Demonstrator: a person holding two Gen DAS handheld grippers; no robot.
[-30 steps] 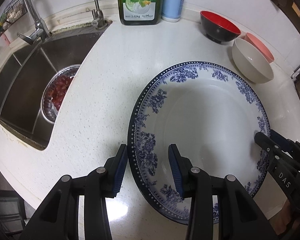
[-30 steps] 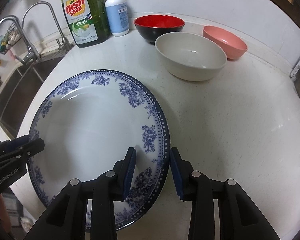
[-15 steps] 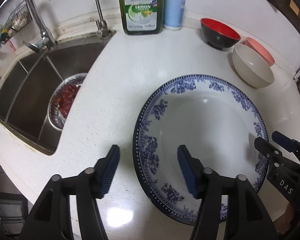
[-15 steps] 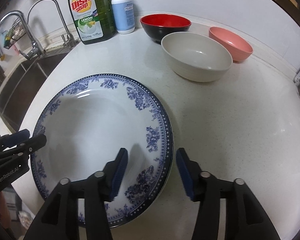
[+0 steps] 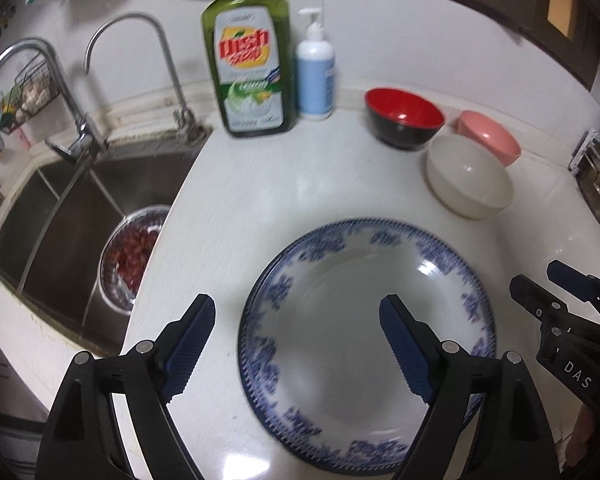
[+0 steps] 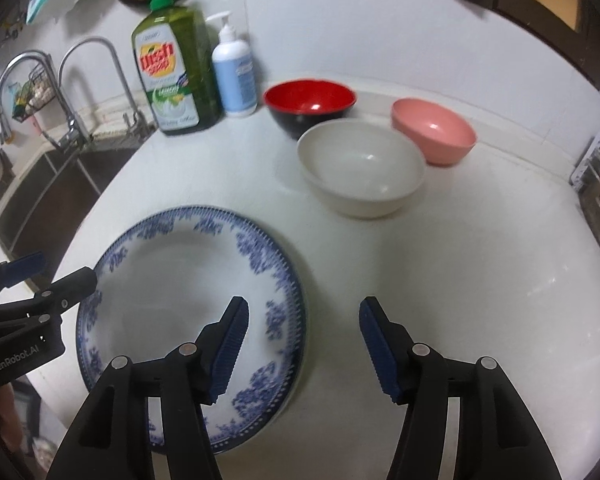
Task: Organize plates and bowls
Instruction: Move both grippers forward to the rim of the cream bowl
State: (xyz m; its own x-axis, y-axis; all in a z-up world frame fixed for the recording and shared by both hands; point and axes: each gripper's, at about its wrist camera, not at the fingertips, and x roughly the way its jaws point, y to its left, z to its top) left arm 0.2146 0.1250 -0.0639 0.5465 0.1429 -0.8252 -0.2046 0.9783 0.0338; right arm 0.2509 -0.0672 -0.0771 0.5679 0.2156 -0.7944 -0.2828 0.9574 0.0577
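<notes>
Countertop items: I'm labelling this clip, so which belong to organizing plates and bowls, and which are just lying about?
Job: blue-patterned plate, red bowl, cream bowl, pink bowl.

Lying about: dish soap bottle, pump bottle, faucets, metal bowl in the sink.

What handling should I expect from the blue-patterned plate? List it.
The blue-patterned plate looks like glazed ceramic, so probably rigid and breakable. Its glossy highlights suggest a slippery rim. It lies flat on the white counter, so a push would likely slide it, not tip it.
</notes>
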